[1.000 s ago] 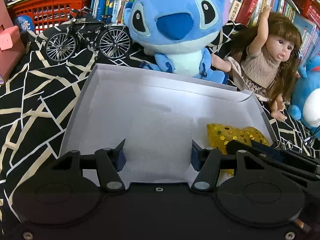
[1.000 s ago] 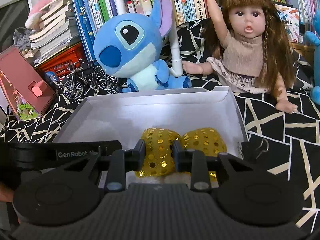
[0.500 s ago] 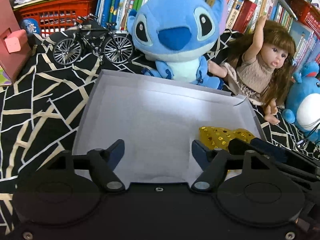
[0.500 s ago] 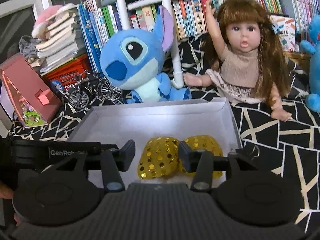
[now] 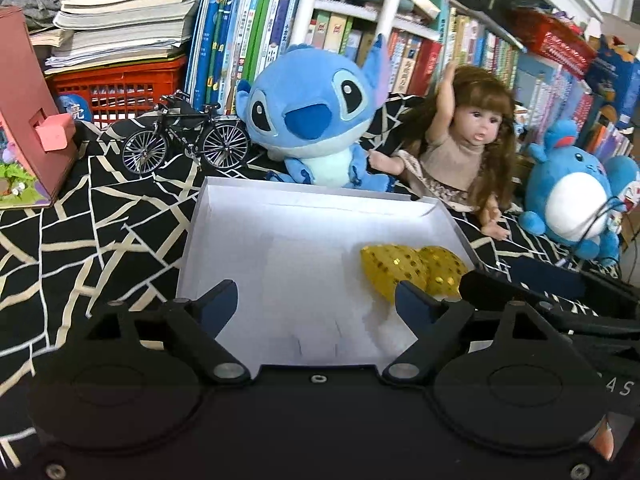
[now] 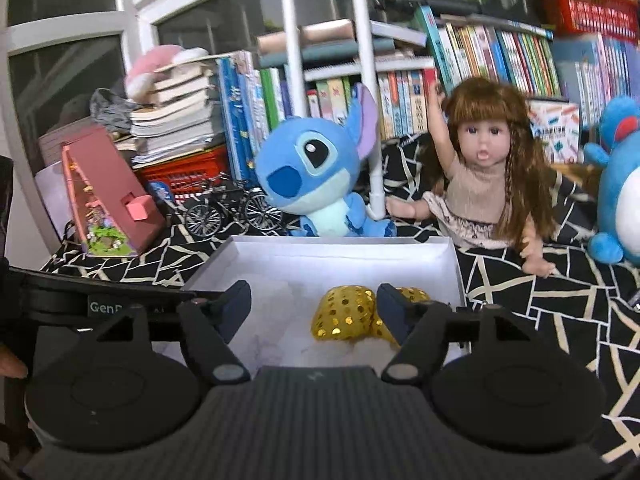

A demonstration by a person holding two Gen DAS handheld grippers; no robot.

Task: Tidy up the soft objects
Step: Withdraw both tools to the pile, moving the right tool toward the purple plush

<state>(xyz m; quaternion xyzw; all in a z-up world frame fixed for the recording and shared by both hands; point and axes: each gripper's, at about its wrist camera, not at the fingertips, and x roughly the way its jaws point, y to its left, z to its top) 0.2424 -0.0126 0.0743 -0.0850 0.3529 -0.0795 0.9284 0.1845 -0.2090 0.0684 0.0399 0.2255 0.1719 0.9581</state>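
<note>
A gold sequined soft toy [image 5: 404, 270] [image 6: 346, 312] lies in the near right part of a shallow white box [image 5: 248, 216] [image 6: 340, 250] on the black patterned cloth. My left gripper [image 5: 316, 300] hovers over the box's near edge, its jaws opening with nothing between them. My right gripper [image 6: 314, 306] is drawn back above the toy, its jaws opening too, with the pads clear of the toy. Behind the box sit a blue alien plush [image 5: 316, 116] [image 6: 316, 172], a long-haired doll [image 5: 464, 148] [image 6: 488, 168] and a round blue plush [image 5: 572, 196] [image 6: 618, 188].
A model bicycle [image 5: 184, 140] [image 6: 234, 208] and a pink miniature house [image 5: 28, 120] [image 6: 108, 196] stand at the left. Bookshelves, stacked books and a red crate [image 5: 120, 84] line the back. Two white poles [image 6: 368, 80] rise behind the blue alien plush.
Both grippers pulled back and up from the box while opening. The right one let go of the gold toy, which now lies loose in the box.
</note>
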